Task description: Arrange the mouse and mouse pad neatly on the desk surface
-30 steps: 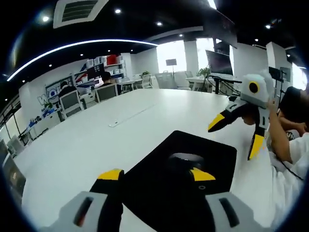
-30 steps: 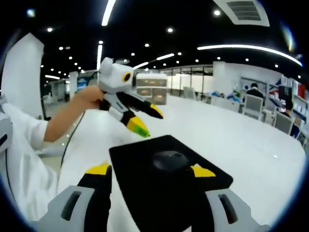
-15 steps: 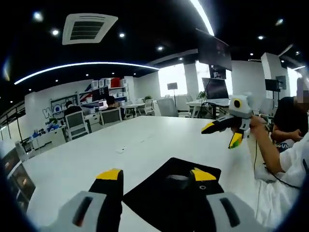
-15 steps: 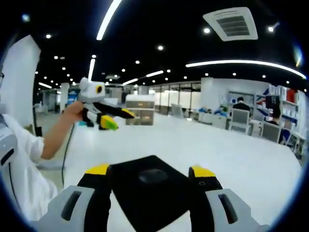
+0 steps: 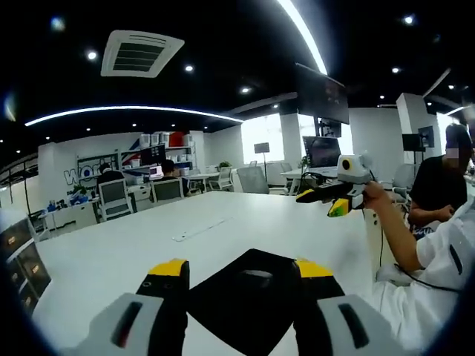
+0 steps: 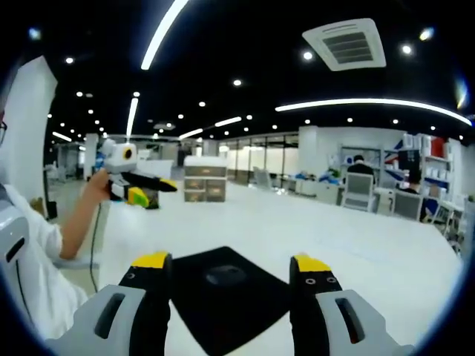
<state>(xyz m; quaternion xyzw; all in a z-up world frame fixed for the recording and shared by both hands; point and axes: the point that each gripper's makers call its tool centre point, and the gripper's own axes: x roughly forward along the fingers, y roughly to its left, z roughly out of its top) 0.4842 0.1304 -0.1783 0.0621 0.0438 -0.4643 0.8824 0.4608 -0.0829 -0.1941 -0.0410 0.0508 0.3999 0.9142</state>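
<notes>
The black mouse pad lies flat on the white desk, turned so one corner points away from the left gripper view, and the dark mouse sits on it near that far corner. In the left gripper view the left gripper is raised above the desk with its yellow-tipped jaws spread wide and nothing between them; the pad shows through the gap. Broad bare desk runs out beyond the pad's far and left edges toward a thin strip set in the surface, and the desk's right edge lies close to the pad's right corner. The right gripper is held up in a hand well apart from the pad, over that right edge; its jaws look close together from this side, but I cannot tell for certain. In the right gripper view its own jaws stand well apart and empty around the mouse pad and mouse, with open white desk ahead and to the right. There the left gripper hangs high near the desk's left edge.
</notes>
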